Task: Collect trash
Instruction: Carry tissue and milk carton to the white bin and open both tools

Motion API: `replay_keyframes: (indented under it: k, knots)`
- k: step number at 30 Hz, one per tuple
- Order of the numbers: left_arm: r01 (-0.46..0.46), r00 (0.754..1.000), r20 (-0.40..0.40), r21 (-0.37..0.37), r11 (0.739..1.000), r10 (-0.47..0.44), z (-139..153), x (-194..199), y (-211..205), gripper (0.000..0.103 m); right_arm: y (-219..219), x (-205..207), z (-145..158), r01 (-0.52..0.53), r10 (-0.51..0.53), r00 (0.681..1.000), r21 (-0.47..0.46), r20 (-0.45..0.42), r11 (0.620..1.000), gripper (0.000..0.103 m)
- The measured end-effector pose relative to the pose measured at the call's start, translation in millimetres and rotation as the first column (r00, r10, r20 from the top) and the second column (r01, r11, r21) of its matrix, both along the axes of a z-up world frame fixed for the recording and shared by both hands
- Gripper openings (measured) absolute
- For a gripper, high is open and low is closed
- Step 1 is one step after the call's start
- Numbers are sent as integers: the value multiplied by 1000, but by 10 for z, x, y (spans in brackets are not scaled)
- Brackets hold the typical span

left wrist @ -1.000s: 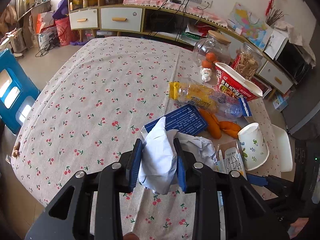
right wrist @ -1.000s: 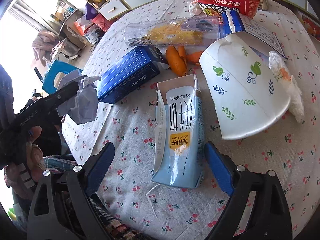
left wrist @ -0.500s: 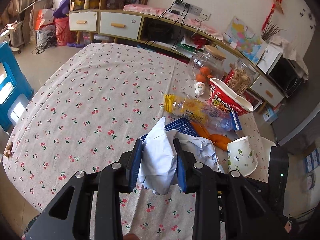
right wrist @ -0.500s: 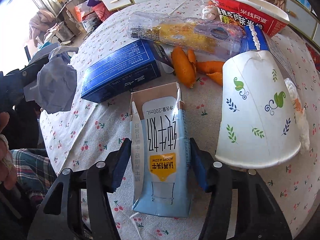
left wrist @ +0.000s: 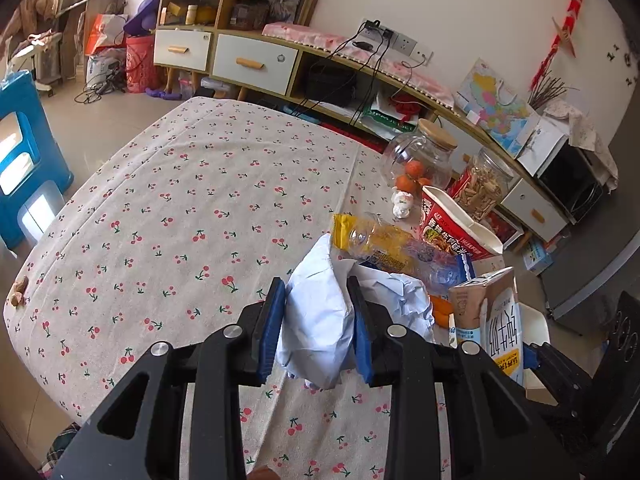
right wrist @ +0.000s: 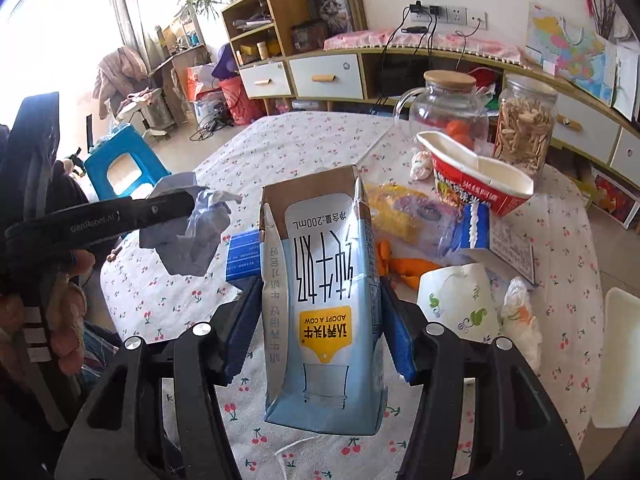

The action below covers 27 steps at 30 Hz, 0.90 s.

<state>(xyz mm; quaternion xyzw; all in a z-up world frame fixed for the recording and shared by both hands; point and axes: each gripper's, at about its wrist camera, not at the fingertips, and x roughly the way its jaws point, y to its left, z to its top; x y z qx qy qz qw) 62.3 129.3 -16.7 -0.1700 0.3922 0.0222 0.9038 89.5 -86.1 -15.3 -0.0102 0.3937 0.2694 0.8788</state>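
Note:
My left gripper (left wrist: 316, 292) is shut on a crumpled pale blue paper (left wrist: 316, 320) and holds it above the cherry-print tablecloth (left wrist: 180, 208). The same paper (right wrist: 192, 240) hangs at the left of the right wrist view. The right gripper (right wrist: 319, 286) is shut on a light blue milk carton (right wrist: 324, 292), torn open at the top and lifted off the table. That carton (left wrist: 492, 320) shows at the right in the left wrist view. On the cloth lie a plastic bottle (right wrist: 408, 216), a red noodle cup (right wrist: 476, 176), a tipped paper cup (right wrist: 460, 304), a blue box (right wrist: 242, 256), orange peels (right wrist: 408, 266) and a tissue wad (right wrist: 520, 316).
Two glass jars (right wrist: 448, 108) (right wrist: 524, 120) stand at the table's far side. A blue stool (right wrist: 120, 168) is on the floor to the left. A low cabinet with drawers (right wrist: 328, 76) runs along the wall. A white chair seat (right wrist: 616, 356) is at the right edge.
The right gripper's jaws closed on the milk carton and raised it off the table, more upright. The left gripper kept the paper and turned a little.

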Motion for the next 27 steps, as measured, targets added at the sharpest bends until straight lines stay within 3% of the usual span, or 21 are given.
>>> replay_keyframes:
  k: [8,15,20,24,27]
  knots:
    - [51,996,68,25,998,-53,254,90,-342,31,-431,63,433,117,-116,980,6,163,993,54]
    - [110,991,79,33,993,-112,389,282,-674,31,-1209,201,594,327,-330,914,52,237,943,54]
    - [164,981,95,37,986,-167,510,442,-1013,31,-1964,373,462,536,-535,817,60,214,842,54]
    - [217,971,88,49,975,-221,541,597,-1366,31,-2574,481,268,693,-691,704,53,163,719,54]
    - [265,960,80,53,963,-269,534,716,-1672,31,-2880,559,102,762,-757,643,-7,114,647,55]
